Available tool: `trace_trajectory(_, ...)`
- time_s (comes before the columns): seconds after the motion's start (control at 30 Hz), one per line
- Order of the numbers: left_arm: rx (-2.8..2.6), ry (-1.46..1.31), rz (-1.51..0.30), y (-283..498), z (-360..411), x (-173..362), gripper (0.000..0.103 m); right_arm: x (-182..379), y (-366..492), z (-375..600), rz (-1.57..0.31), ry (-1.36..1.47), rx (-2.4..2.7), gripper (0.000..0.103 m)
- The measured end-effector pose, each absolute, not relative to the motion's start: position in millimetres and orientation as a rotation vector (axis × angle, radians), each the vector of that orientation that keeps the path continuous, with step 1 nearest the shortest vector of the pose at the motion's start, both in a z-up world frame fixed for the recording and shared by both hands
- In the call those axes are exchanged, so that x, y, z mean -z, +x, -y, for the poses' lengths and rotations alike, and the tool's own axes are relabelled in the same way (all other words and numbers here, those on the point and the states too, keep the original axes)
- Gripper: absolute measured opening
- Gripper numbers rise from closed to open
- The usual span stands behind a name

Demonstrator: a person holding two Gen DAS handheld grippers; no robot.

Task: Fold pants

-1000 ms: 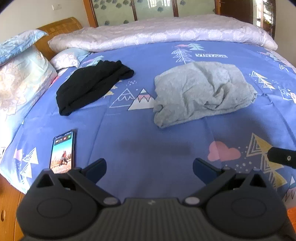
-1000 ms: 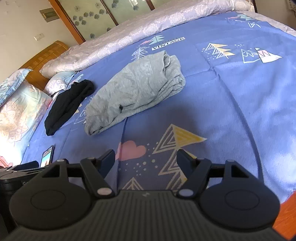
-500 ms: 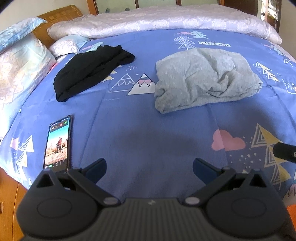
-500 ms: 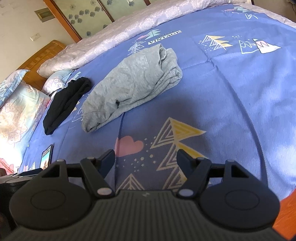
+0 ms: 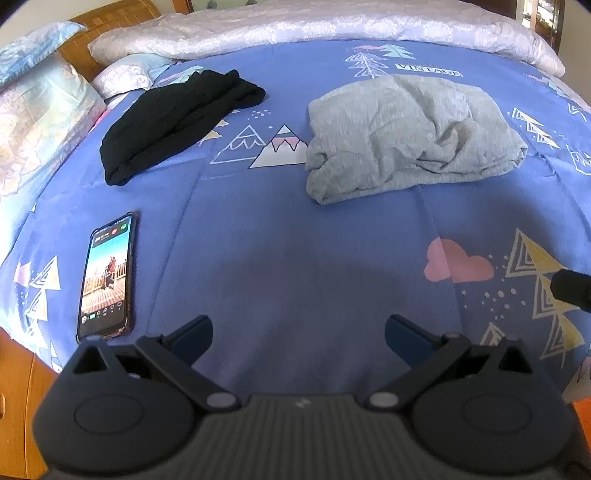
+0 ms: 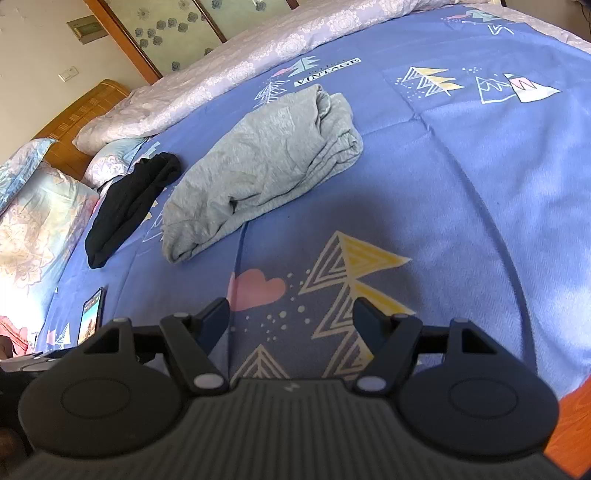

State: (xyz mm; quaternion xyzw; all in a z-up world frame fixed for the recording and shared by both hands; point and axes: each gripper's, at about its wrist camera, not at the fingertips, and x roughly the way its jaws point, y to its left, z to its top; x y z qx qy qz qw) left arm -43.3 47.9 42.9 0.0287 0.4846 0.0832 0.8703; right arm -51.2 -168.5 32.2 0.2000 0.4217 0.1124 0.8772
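Grey pants (image 5: 410, 136) lie bunched in a loose heap on the blue patterned bedspread (image 5: 295, 258), seen also in the right wrist view (image 6: 266, 166). A black garment (image 5: 173, 122) lies to their left, also in the right wrist view (image 6: 129, 203). My left gripper (image 5: 298, 334) is open and empty, above the bedspread well short of the pants. My right gripper (image 6: 291, 317) is open and empty, also short of the pants; part of it shows at the right edge of the left wrist view (image 5: 570, 290).
A phone (image 5: 107, 277) with a lit screen lies on the bedspread near its left edge. Pillows (image 5: 33, 122) and a wooden headboard (image 6: 81, 114) are at the left. A pale folded quilt (image 5: 314, 26) runs along the far side. The bed's near wooden edge (image 6: 569, 424) shows at lower right.
Both grippers have moved forward and a little lower over the bed toward the grey pants. The jaws stay open. The clothes have not moved.
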Motion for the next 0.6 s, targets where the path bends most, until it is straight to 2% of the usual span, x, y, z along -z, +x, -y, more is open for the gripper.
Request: trace_trajectory(0.6, -0.174, 0.057, -1.045, -40.4, -47.4, -36.6, 0.103, -30.9, -51.1, 170.2, -0.885, 0.419, -0.236, 0.075)
